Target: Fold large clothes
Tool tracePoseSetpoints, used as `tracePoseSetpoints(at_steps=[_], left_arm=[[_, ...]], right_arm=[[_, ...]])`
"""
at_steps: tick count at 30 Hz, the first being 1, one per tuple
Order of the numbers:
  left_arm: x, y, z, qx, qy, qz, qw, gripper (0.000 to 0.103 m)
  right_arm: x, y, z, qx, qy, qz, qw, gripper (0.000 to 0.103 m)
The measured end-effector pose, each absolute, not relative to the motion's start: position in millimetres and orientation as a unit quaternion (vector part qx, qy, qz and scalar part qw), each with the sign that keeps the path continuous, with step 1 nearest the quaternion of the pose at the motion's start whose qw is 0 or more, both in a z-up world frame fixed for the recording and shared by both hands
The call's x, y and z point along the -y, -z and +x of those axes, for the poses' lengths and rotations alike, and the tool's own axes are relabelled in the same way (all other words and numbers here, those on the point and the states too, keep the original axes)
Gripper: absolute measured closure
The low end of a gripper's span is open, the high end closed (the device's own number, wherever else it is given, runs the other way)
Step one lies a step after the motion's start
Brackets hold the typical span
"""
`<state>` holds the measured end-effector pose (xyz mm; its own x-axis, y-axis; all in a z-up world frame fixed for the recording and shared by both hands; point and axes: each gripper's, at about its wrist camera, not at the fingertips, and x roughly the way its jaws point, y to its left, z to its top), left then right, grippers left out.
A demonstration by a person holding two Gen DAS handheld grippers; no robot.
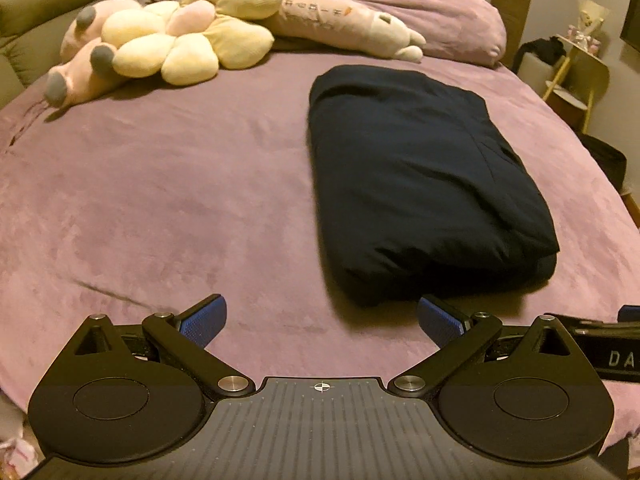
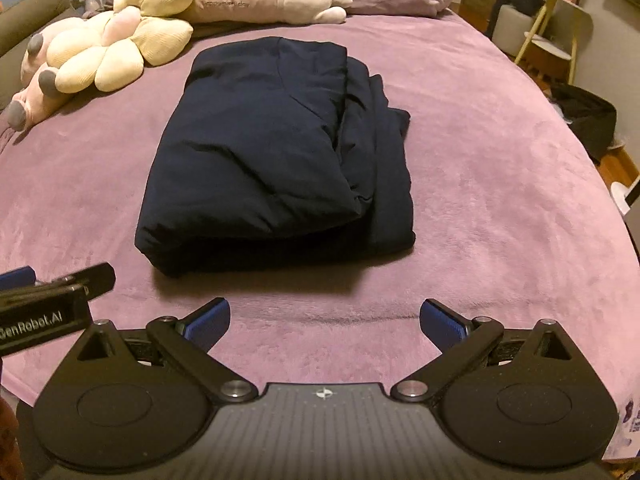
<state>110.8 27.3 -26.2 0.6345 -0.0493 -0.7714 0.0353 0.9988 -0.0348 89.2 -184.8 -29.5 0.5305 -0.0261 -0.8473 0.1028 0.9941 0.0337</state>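
Note:
A dark navy garment (image 1: 424, 184) lies folded into a thick oblong bundle on the purple bed cover (image 1: 160, 200). In the right wrist view the same garment (image 2: 272, 160) shows layered edges along its right side. My left gripper (image 1: 320, 322) is open above the cover, just short of the bundle's near end, with nothing between its blue pads (image 1: 202, 326). My right gripper (image 2: 325, 322) is also open and empty, a little back from the bundle's near edge. Each gripper shows at the edge of the other's view.
Cream and pink plush toys (image 1: 172, 36) and a long pink pillow toy (image 1: 352, 20) lie along the head of the bed, with a purple duvet (image 1: 448, 20) bunched behind. A stool (image 2: 516, 28), a small shelf (image 2: 556, 40) and a dark bag (image 2: 588, 116) stand to the right of the bed.

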Motion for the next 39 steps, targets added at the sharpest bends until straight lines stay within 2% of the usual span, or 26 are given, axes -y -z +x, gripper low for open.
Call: tracePoseSetpoints(at_steps=[39], left_arm=[[-16.2,23.0,101.4,-0.442,0.030,0.002,0.897,0.000]], right_arm=[[190.7,22.3,84.4,-0.492,0.054,0.044,0.868,0.002]])
